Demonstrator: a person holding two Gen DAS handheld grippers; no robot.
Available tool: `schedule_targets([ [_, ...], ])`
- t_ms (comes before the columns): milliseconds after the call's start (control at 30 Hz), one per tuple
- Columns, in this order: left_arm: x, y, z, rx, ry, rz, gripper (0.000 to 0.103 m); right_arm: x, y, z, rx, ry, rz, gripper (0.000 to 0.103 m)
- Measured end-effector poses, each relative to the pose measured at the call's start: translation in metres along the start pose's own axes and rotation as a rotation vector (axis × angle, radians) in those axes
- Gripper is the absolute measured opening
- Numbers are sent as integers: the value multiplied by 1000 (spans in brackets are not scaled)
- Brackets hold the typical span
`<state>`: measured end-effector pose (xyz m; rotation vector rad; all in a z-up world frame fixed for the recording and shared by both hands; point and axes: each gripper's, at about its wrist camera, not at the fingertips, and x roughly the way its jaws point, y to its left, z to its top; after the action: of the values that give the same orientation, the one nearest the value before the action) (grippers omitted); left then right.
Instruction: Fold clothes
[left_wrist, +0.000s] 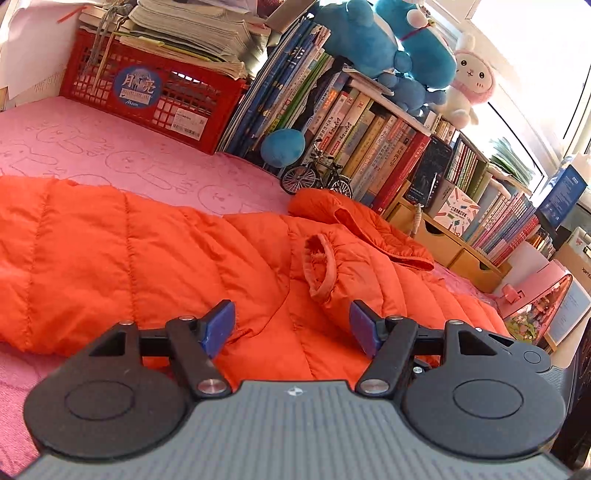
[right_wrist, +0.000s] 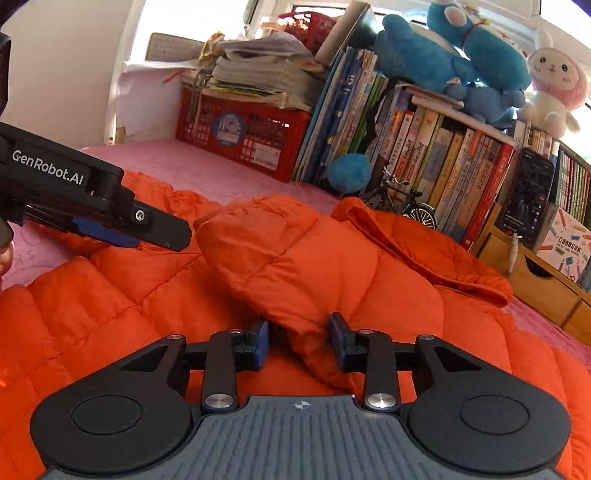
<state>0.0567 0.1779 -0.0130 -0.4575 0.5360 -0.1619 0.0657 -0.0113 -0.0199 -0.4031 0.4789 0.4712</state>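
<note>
Jacket (left_wrist: 155, 258) lies spread on the pink bed (left_wrist: 92, 147) — left gripper (left_wrist: 291, 328) and right gripper (right_wrist: 299, 341) both gape, holding nothing.

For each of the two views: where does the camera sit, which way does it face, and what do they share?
Left wrist: on the left gripper, angled down across the orange jacket toward the bookshelf; jaws open, nothing between.
Right wrist: on the right gripper, same direction; jaws open astride the jacket's folded sleeve; left gripper enters at left.
Shared: jacket, red crate, toy bicycle, plush toys.
</note>
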Motion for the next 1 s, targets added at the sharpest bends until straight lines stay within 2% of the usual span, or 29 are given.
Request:
schedule_targets([
  [67,-3,-6,5,18,-32,-14,72,-6,-4,-3,4,-1,-12,48],
  [133,1,-15,9,42,-53,-6,74,-8,-9,-8,6,3,-32,48],
  [233,15,-30,8,104,-63,65,74,-13,-17,-13,32,6,-37,48],
  [333,36,-43,-1,192,-26,167,74,-25,-25,-17,44,-9,-33,52],
  [400,48,-48,-10,251,12,231,74,-37,-35,-24,41,-19,-39,64],
  [533,60,-47,-25,301,58,278,76,-60,-66,-42,95,-17,-65,68],
  [600,61,-48,-25,309,66,284,77,-67,-92,-54,157,1,-126,69],
  [700,63,-50,-27,325,76,287,81,-65,-131,-79,223,88,-319,69],
  [767,64,-53,-28,337,84,281,84,-63,-154,-98,274,139,-410,70],
  [900,66,-56,-30,358,91,297,84,-74,-180,-111,408,153,-424,70],
  [1000,67,-56,-30,359,92,299,84,-80,-172,-94,405,90,-400,69],
])
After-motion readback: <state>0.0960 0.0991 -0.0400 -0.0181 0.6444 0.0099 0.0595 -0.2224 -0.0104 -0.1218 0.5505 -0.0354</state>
